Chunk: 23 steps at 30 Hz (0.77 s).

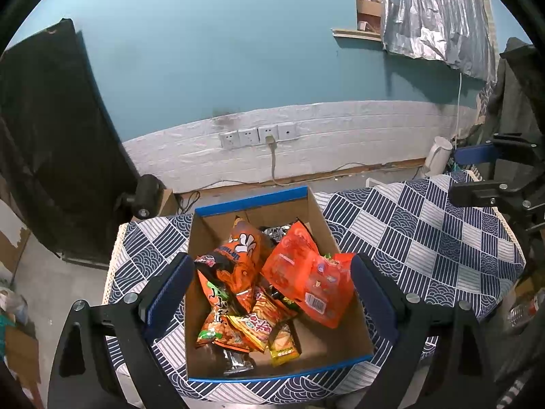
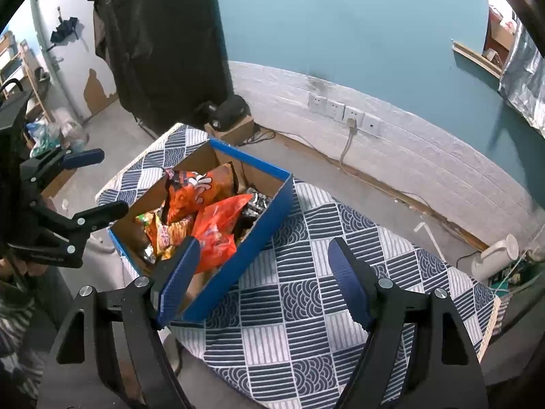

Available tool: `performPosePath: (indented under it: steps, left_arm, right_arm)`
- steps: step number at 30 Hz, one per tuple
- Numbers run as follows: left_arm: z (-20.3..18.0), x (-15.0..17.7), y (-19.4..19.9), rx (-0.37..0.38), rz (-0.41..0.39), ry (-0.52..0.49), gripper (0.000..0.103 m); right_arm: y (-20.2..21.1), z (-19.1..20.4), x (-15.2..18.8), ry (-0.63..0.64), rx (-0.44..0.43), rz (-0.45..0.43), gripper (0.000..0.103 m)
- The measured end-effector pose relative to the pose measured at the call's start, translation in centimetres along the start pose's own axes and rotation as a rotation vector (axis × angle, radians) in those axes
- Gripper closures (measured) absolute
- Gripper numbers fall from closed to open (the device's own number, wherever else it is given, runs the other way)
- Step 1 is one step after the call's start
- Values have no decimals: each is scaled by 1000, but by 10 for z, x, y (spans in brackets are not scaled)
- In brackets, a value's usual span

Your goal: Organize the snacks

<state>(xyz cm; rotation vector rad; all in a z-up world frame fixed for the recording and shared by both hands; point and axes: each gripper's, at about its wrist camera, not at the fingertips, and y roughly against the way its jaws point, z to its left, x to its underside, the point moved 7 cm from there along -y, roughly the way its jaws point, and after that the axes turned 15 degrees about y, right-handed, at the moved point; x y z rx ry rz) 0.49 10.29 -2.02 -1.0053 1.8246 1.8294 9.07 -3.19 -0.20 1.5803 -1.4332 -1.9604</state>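
Note:
A blue-edged cardboard box [image 1: 262, 199] sits on the patterned tablecloth [image 1: 425, 238] and holds several snack packets. A big orange bag [image 1: 245, 255] leans at the back and a red-orange packet [image 1: 306, 279] lies to its right. Smaller packets [image 1: 252, 327] lie at the front. My left gripper [image 1: 270, 276] is open and empty, above the box. The box also shows in the right wrist view [image 2: 259, 242]. My right gripper [image 2: 264, 266] is open and empty, over the cloth just right of the box. The left gripper [image 2: 92, 184] shows at that view's left edge.
The tablecloth [image 2: 306, 306] extends to the right of the box. A white wall with sockets [image 1: 259, 136] runs behind the table. A white kettle [image 1: 436, 160] stands on the floor at the right. A dark curtain [image 1: 51, 136] hangs at the left.

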Motion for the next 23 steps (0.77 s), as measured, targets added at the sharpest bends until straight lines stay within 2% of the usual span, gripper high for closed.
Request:
performPosePath:
  steps: [23]
  left_arm:
    - [-1,5,-1,3,17,1,9]
  right_arm:
    - [1,3,3,2,-7,5,25]
